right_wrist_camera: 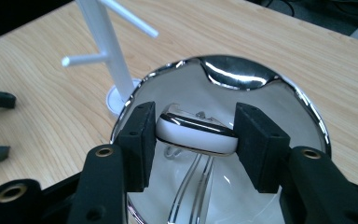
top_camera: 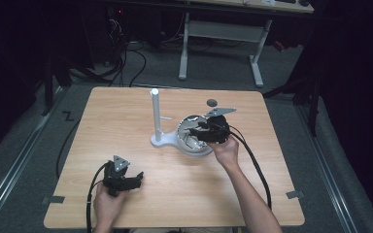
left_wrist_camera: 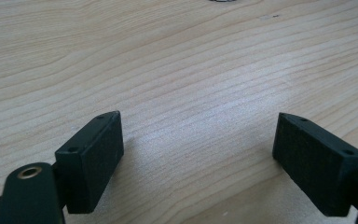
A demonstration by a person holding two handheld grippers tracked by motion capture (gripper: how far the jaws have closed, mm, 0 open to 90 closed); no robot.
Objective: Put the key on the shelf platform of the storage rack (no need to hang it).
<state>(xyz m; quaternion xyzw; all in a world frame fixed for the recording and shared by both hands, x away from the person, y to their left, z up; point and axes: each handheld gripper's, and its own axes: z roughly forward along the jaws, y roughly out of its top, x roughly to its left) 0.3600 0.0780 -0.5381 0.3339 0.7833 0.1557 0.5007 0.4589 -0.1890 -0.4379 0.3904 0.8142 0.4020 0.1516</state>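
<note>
While my right gripper (right_wrist_camera: 196, 140) clamps it between both pads, the white glossy piece with a chrome edge (right_wrist_camera: 196, 133) sits over the middle of the shiny metal bowl (right_wrist_camera: 242, 74), tilted a little, its two ends pressed against the jaws. What exactly the piece is I cannot tell. In the bowl below it lies thin chrome wire or tines (right_wrist_camera: 193, 186), partly hidden by the jaws.

In the high view the bowl (top_camera: 187, 145) is right of table centre, and the right gripper (top_camera: 209, 131) hangs over it, held by my right hand (top_camera: 226, 150) coming in from the near right side. Just left of the bowl stands a white stand (top_camera: 155, 114), an upright post with short side pegs on a round foot that touches or nearly touches the bowl rim. A small dark round disc (top_camera: 211, 102) lies on the table just beyond the bowl, on the far side.

My left gripper (top_camera: 121, 179) rests near the near left part of the wooden table (top_camera: 116, 126), well apart from the bowl. In the left gripper view its jaws stand wide apart with bare wood between them, holding nothing.
</note>
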